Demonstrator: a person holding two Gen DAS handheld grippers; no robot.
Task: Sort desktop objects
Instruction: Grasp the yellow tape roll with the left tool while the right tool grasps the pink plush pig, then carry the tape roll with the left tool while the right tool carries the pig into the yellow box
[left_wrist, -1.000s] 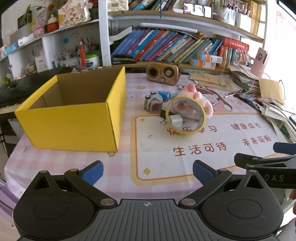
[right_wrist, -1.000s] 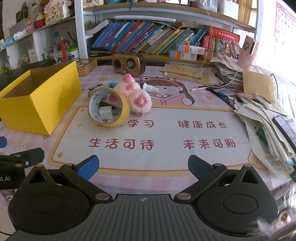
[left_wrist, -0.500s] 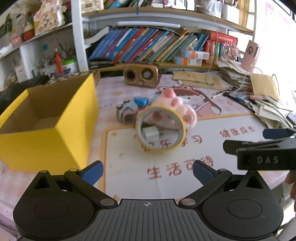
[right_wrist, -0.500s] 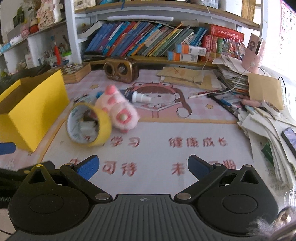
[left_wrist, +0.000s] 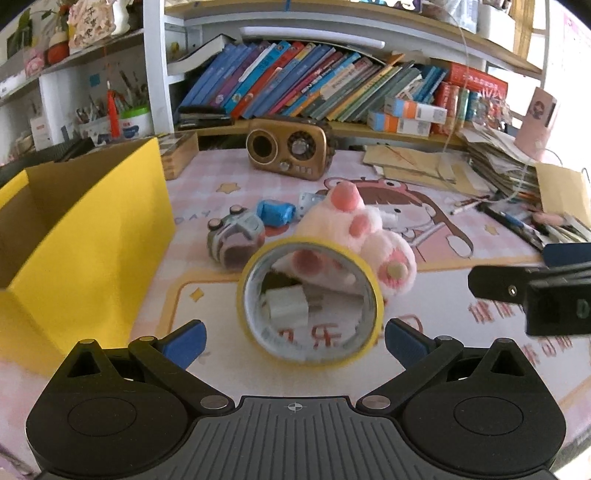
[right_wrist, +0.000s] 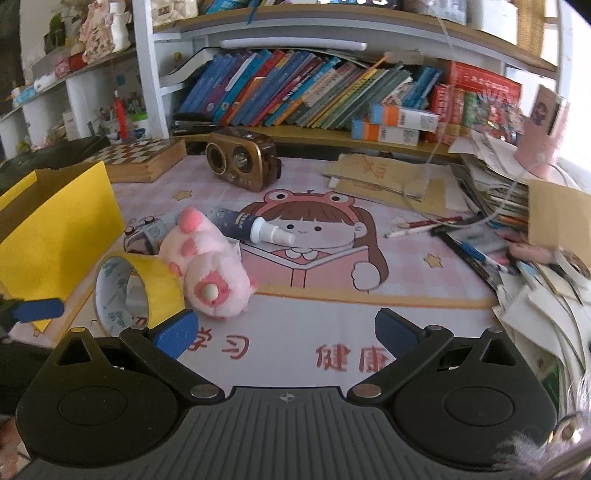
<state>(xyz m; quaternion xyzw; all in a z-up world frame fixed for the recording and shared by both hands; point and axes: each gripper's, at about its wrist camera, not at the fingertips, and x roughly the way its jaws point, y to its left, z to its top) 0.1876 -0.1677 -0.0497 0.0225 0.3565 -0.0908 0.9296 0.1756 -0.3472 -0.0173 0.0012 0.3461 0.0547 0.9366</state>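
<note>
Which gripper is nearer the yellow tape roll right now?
Left. The left gripper faces the yellow tape roll head-on, jaws open, the roll just beyond its tips. The right gripper is off to the roll's right, jaws open over bare mat.

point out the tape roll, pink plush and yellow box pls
tape roll (left_wrist: 258, 334), left wrist view, lower yellow rim.
pink plush (right_wrist: 218, 275), right wrist view, middle of its body.
yellow box (left_wrist: 110, 236), left wrist view, outer side wall.
</note>
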